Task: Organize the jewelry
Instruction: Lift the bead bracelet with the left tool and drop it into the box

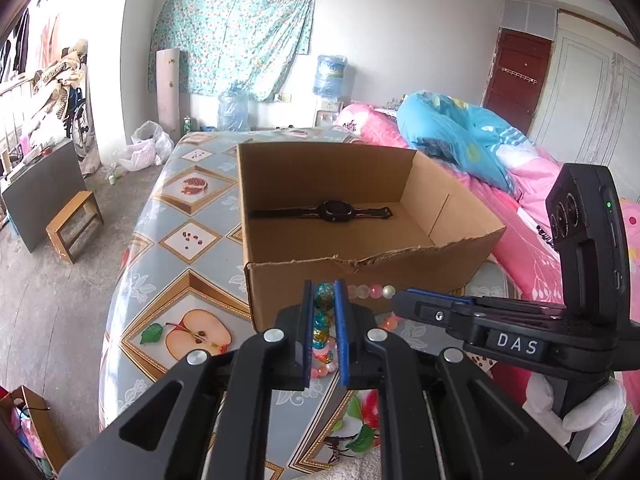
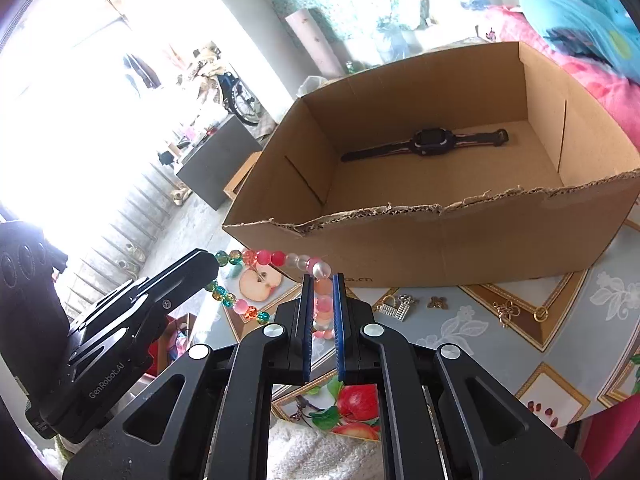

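Clearly, from the left wrist, the left gripper (image 1: 324,292) has its fingers closed on the bead string (image 1: 323,322), teal and amber beads pinched between the blue pads. More beads run right, pale and pink, toward the right gripper (image 1: 404,300), which comes in from the side just in front of the box (image 1: 360,272). The box stands on the patterned bench (image 1: 180,248) with its torn near rim facing the grippers. A watch (image 1: 334,211) already lies flat on the box floor.

From the right wrist, the right gripper (image 2: 321,280) has its fingers closed on pink and pale beads of the same string. The strand stretches left to the left gripper (image 2: 210,262) and a loop sags below it. The string hangs clear of the bench, just short of the box wall (image 2: 460,248). Small metal charms (image 2: 396,306) and a gold clasp piece (image 2: 506,312) lie on the bench beside the box, untouched.

The step in hand looks like carrying the string over the rim. Done well, both grippers rise together so the sagging loop clears the ragged cardboard edge. Keep the strand lightly taut, not stretched. Lower it beside the watch, not onto it, and release one end first so the beads settle without bunching.
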A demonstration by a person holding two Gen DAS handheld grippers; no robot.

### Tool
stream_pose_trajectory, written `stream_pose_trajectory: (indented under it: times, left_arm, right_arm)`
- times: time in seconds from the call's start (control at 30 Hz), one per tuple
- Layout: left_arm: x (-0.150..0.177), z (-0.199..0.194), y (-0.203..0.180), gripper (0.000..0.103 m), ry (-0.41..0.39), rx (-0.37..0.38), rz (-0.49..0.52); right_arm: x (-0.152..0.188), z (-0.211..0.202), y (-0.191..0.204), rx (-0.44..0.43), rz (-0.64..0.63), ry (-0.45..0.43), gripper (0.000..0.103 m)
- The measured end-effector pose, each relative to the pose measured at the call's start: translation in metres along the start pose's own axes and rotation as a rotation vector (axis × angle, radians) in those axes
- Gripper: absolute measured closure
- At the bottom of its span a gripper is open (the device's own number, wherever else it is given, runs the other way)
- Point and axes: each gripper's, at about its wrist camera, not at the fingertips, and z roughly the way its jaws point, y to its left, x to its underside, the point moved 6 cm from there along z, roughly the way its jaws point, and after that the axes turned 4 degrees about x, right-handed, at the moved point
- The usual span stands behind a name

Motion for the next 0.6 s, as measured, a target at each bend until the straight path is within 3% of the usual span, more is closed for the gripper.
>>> stream_pose_trajectory:
  times: [0.17, 0.4, 0.6]
  left_arm:
    - [-0.026, -0.021, -0.019, 0.094, -0.054, 0.036, 0.032]
    - [-0.081, -0.021, -0.023, 0.094, -0.129, 0.078, 0.05]
    - [-0.109, 0.029, 0.0, 0.094, -0.072, 0.064, 0.027]
  right_arm:
    - [-0.012, -0.029, 0.007, -0.034, -0.024, -0.067, 0.096]
    - [-0.063, -0.046, 0.012, -0.068, -0.057, -0.141, 0.096]
    - [-0.105, 0.002, -0.01, -0.086, -0.01, -0.014, 0.096]
